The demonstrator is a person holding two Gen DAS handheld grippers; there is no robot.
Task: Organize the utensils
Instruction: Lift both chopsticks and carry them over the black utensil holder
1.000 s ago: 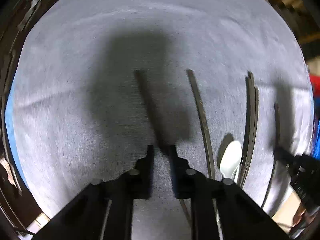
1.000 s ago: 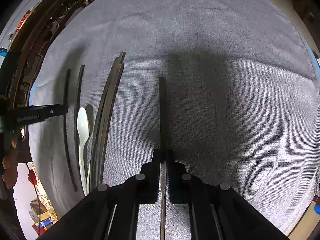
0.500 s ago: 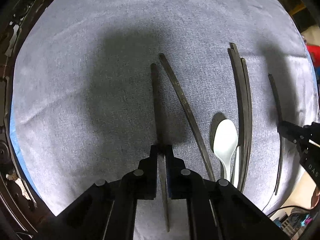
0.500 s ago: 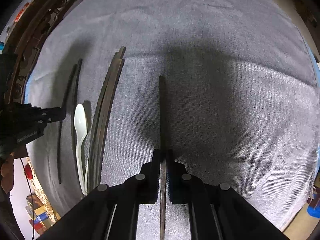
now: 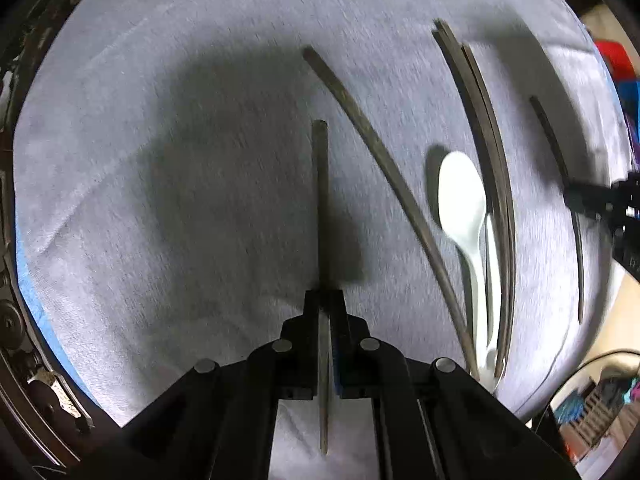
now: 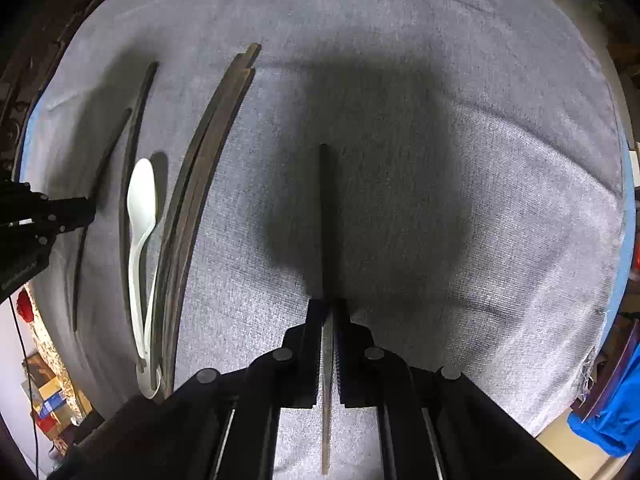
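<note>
My left gripper [image 5: 325, 300] is shut on a dark chopstick [image 5: 320, 200] and holds it above the grey cloth [image 5: 160, 160]. My right gripper [image 6: 329, 308] is shut on another dark chopstick [image 6: 325, 216]. On the cloth lie a single dark chopstick [image 5: 384, 160], a white plastic spoon [image 5: 462, 196] and a bundle of dark chopsticks [image 5: 488, 152]. In the right wrist view the spoon [image 6: 141, 204] lies left of the bundle [image 6: 200, 184], with one loose chopstick [image 6: 134, 140] beyond it. The left gripper shows there at the left edge [image 6: 86, 210], the right gripper at the right edge of the left wrist view [image 5: 572, 196].
The grey cloth covers a round table with a dark carved rim [image 6: 24, 80]. A blue sheet edge [image 5: 36, 304] shows under the cloth. Boxes and clutter [image 6: 48, 396] stand on the floor beyond the table edge.
My left gripper closed on a chopstick and lifted it off the cloth. It then swung left, so the lying utensils shifted right in its view. My right gripper held still with its chopstick.
</note>
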